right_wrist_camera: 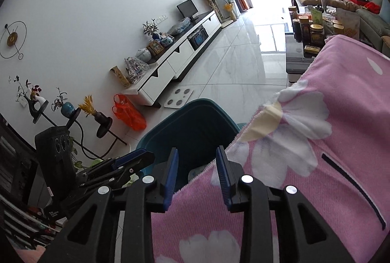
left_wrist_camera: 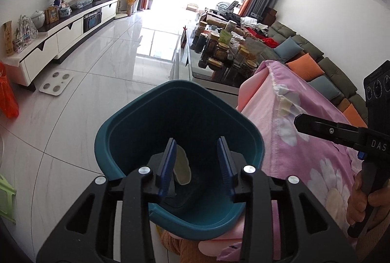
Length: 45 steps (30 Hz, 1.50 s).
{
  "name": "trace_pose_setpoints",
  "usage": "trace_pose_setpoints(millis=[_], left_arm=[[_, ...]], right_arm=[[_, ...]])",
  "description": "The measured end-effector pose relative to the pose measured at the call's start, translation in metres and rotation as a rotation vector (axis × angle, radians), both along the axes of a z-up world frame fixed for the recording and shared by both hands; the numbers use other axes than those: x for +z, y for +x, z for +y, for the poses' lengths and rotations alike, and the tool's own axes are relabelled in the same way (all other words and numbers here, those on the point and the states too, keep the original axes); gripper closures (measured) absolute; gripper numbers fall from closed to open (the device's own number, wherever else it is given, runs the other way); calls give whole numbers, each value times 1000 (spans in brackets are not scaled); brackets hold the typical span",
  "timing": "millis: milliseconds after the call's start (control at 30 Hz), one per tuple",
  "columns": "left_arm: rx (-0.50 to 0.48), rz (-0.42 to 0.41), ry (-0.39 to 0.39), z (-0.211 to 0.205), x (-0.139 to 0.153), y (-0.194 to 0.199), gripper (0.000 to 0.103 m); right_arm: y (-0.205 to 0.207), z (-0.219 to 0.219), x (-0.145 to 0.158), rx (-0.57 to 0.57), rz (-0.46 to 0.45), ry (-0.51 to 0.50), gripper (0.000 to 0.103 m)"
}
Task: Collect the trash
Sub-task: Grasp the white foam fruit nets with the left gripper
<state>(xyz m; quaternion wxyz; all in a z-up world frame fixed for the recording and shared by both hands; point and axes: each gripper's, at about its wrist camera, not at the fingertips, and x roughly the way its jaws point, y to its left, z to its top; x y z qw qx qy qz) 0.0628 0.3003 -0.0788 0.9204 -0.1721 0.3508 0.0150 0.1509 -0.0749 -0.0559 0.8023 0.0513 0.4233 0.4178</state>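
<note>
**Right over the bin, both sets of jaws parted**

Now the scrap (left_wrist_camera: pixel 181 165), a pale oval sliver, sits just ahead of the left gripper (left_wrist_camera: pixel 197 160), hugging the inside of its left finger (left_wrist_camera: pixel 168 163), long axis running along the fingers and away from the camera. Whether it clings to that pad or is already loose, the view does not settle; the other finger stands clear of it, so nothing pinches it. Below and beyond lies the open mouth of the teal bin (left_wrist_camera: pixel 114 126), dark inside, and the scrap hangs well within its rim. That is the relation that counts: trash directly above the opening, the drop straight down from the tool.

Over to the right gripper (right_wrist_camera: pixel 197 177): its jaws are spread too, with nothing between them. Its left finger looks down into the bin (right_wrist_camera: pixel 195 121), its right finger sits over the edge of the pink flowered blanket (right_wrist_camera: pixel 316 141) that drapes beside the bin. Something pale shows low in the bin from this side, too small to name.

My call: the left hand is the one placed to finish, since the scrap lies at its own fingers; the right looks done and free to go for the next piece.
</note>
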Motion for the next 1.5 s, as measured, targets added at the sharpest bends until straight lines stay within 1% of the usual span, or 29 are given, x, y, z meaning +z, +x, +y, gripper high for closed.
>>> trace_pose_setpoints(millis=[33,67,133,233,367,467,600,667,733,867,1000,1067,1167,1233,1367,1400,1433,1467,1500], left_arm=[[-21,-24,6,-8,7,-2,56],[-46,-47,16,-18,13,-3,56],[-111,-83,28,-41,27,-4,51],[-220,-131,36,-80,42,-3,46],[-364,-167,26,-135,55,5,45],[-453,-169,11,-175,53,7,44],[-545,-147,-3,-224,47,18,44],[-588,-134,-20,-246,45,25,43],[-621,-123,-37,-261,41,28,40],[-656,-90,-73,-288,35,42,39],[-672,-61,-117,-300,34,53,37],[-674,-46,-143,-299,35,61,37],[-678,-18,-194,-300,34,71,36],[-677,1,-232,-298,33,79,36],[-669,35,-279,-303,29,97,37],[-671,48,-294,-305,27,102,39],[-675,61,-312,-306,25,106,46],[-681,76,-327,-308,22,110,49],[-683,88,-341,-310,19,113,54]], right_arm=[[-5,-8,6,1,-22,4,69],[-11,-16,12,1,-46,9,67],[-23,-35,23,-10,-93,22,62],[-38,-69,38,-51,-161,32,60],[-53,-120,53,-138,-220,46,57],[-63,-160,56,-224,-249,31,57],[-67,-208,58,-337,-281,-4,56],[-66,-229,55,-393,-282,-31,55],[-61,-248,51,-443,-271,-50,55],[-51,-275,39,-507,-245,-82,53],[-37,-289,29,-536,-223,-110,51],[-30,-293,25,-547,-224,-132,51],[-22,-295,20,-545,-223,-178,46],[-17,-294,18,-543,-232,-220,46],[-7,-292,12,-526,-230,-290,46],[-5,-290,11,-519,-237,-310,46],[-4,-288,10,-507,-247,-332,46],[-3,-286,9,-491,-255,-354,46],[-4,-282,9,-479,-265,-373,46]])
